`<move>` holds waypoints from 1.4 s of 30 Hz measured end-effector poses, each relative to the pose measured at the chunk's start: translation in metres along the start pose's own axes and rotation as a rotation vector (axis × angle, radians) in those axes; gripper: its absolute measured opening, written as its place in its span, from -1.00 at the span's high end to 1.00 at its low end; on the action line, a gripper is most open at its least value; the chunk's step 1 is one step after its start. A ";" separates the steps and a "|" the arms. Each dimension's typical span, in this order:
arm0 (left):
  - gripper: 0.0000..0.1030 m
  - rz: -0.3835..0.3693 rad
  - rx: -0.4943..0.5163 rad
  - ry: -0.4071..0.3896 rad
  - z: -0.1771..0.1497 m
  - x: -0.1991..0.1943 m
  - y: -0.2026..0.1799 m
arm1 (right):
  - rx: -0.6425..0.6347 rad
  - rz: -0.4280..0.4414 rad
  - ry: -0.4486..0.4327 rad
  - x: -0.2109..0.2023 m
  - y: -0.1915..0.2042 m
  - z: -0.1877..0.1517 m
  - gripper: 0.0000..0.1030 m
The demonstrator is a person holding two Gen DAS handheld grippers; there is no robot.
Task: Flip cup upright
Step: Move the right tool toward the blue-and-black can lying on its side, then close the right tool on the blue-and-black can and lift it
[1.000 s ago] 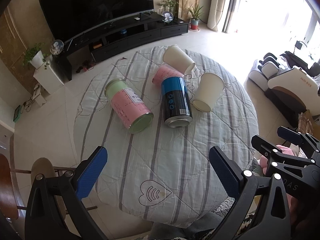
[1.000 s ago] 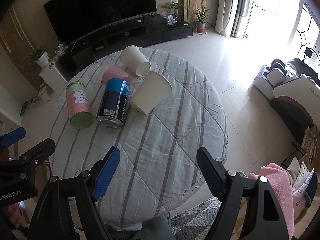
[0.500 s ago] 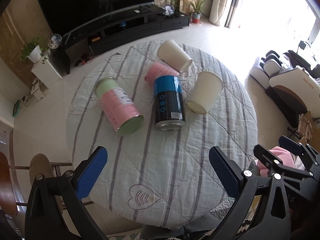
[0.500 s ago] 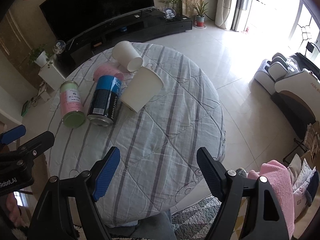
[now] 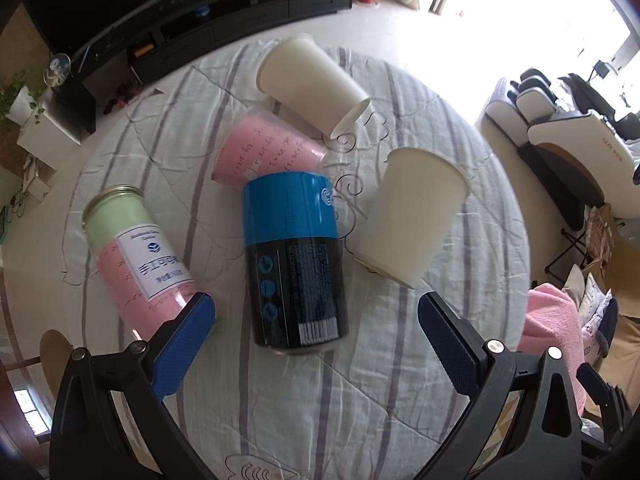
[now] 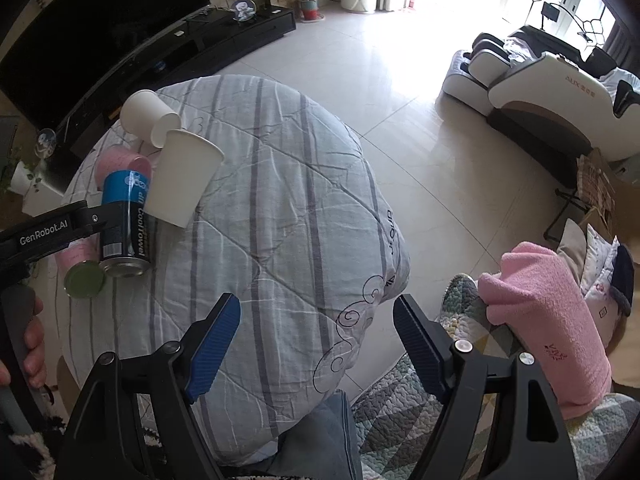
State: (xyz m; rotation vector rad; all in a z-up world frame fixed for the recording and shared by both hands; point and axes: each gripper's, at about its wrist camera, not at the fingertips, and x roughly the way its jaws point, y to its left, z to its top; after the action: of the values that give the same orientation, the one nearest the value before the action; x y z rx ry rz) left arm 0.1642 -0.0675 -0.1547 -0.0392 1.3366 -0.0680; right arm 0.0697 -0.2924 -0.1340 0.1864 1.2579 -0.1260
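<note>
Several containers lie on their sides on a round table with a striped quilt point(image 5: 400, 380). A blue and black can point(image 5: 292, 256) lies in the middle, a pink and green jar point(image 5: 140, 256) left of it, a pink cup point(image 5: 268, 152) behind, a white paper cup point(image 5: 312, 80) at the far side and a second white cup point(image 5: 412, 216) on the right. My left gripper point(image 5: 316, 332) is open, low over the blue can's near end. My right gripper point(image 6: 316, 344) is open and empty over the table's near right edge, far from the cups point(image 6: 184, 176).
A black TV stand point(image 5: 224, 28) stands beyond the table. A massage chair point(image 6: 552, 92) stands on the tiled floor to the right. A pink towel point(image 6: 548, 320) and cushions lie at the near right. The left gripper's body point(image 6: 48, 232) shows at the right wrist view's left edge.
My left gripper has dropped and moved forward toward the containers, which now look much larger. My right gripper has swung to the right, away from the cups.
</note>
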 end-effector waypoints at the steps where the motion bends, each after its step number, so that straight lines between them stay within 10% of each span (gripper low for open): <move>1: -0.97 0.007 0.006 0.016 0.001 0.007 0.001 | 0.011 -0.003 0.011 0.004 -0.002 0.000 -0.56; 7: -0.87 0.050 0.008 0.071 0.004 0.037 0.007 | 0.047 -0.008 0.056 0.024 -0.005 0.003 -0.56; 12: -0.33 0.065 0.017 0.145 0.006 0.066 0.009 | 0.040 0.005 0.073 0.037 0.000 0.010 -0.56; 42: -0.32 -0.024 0.002 0.098 -0.061 0.001 0.010 | -0.137 0.105 0.059 0.045 0.034 0.028 -0.56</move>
State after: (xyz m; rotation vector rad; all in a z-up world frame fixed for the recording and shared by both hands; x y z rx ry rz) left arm 0.1056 -0.0570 -0.1705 -0.0510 1.4338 -0.0920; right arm 0.1166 -0.2648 -0.1664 0.1383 1.3075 0.0558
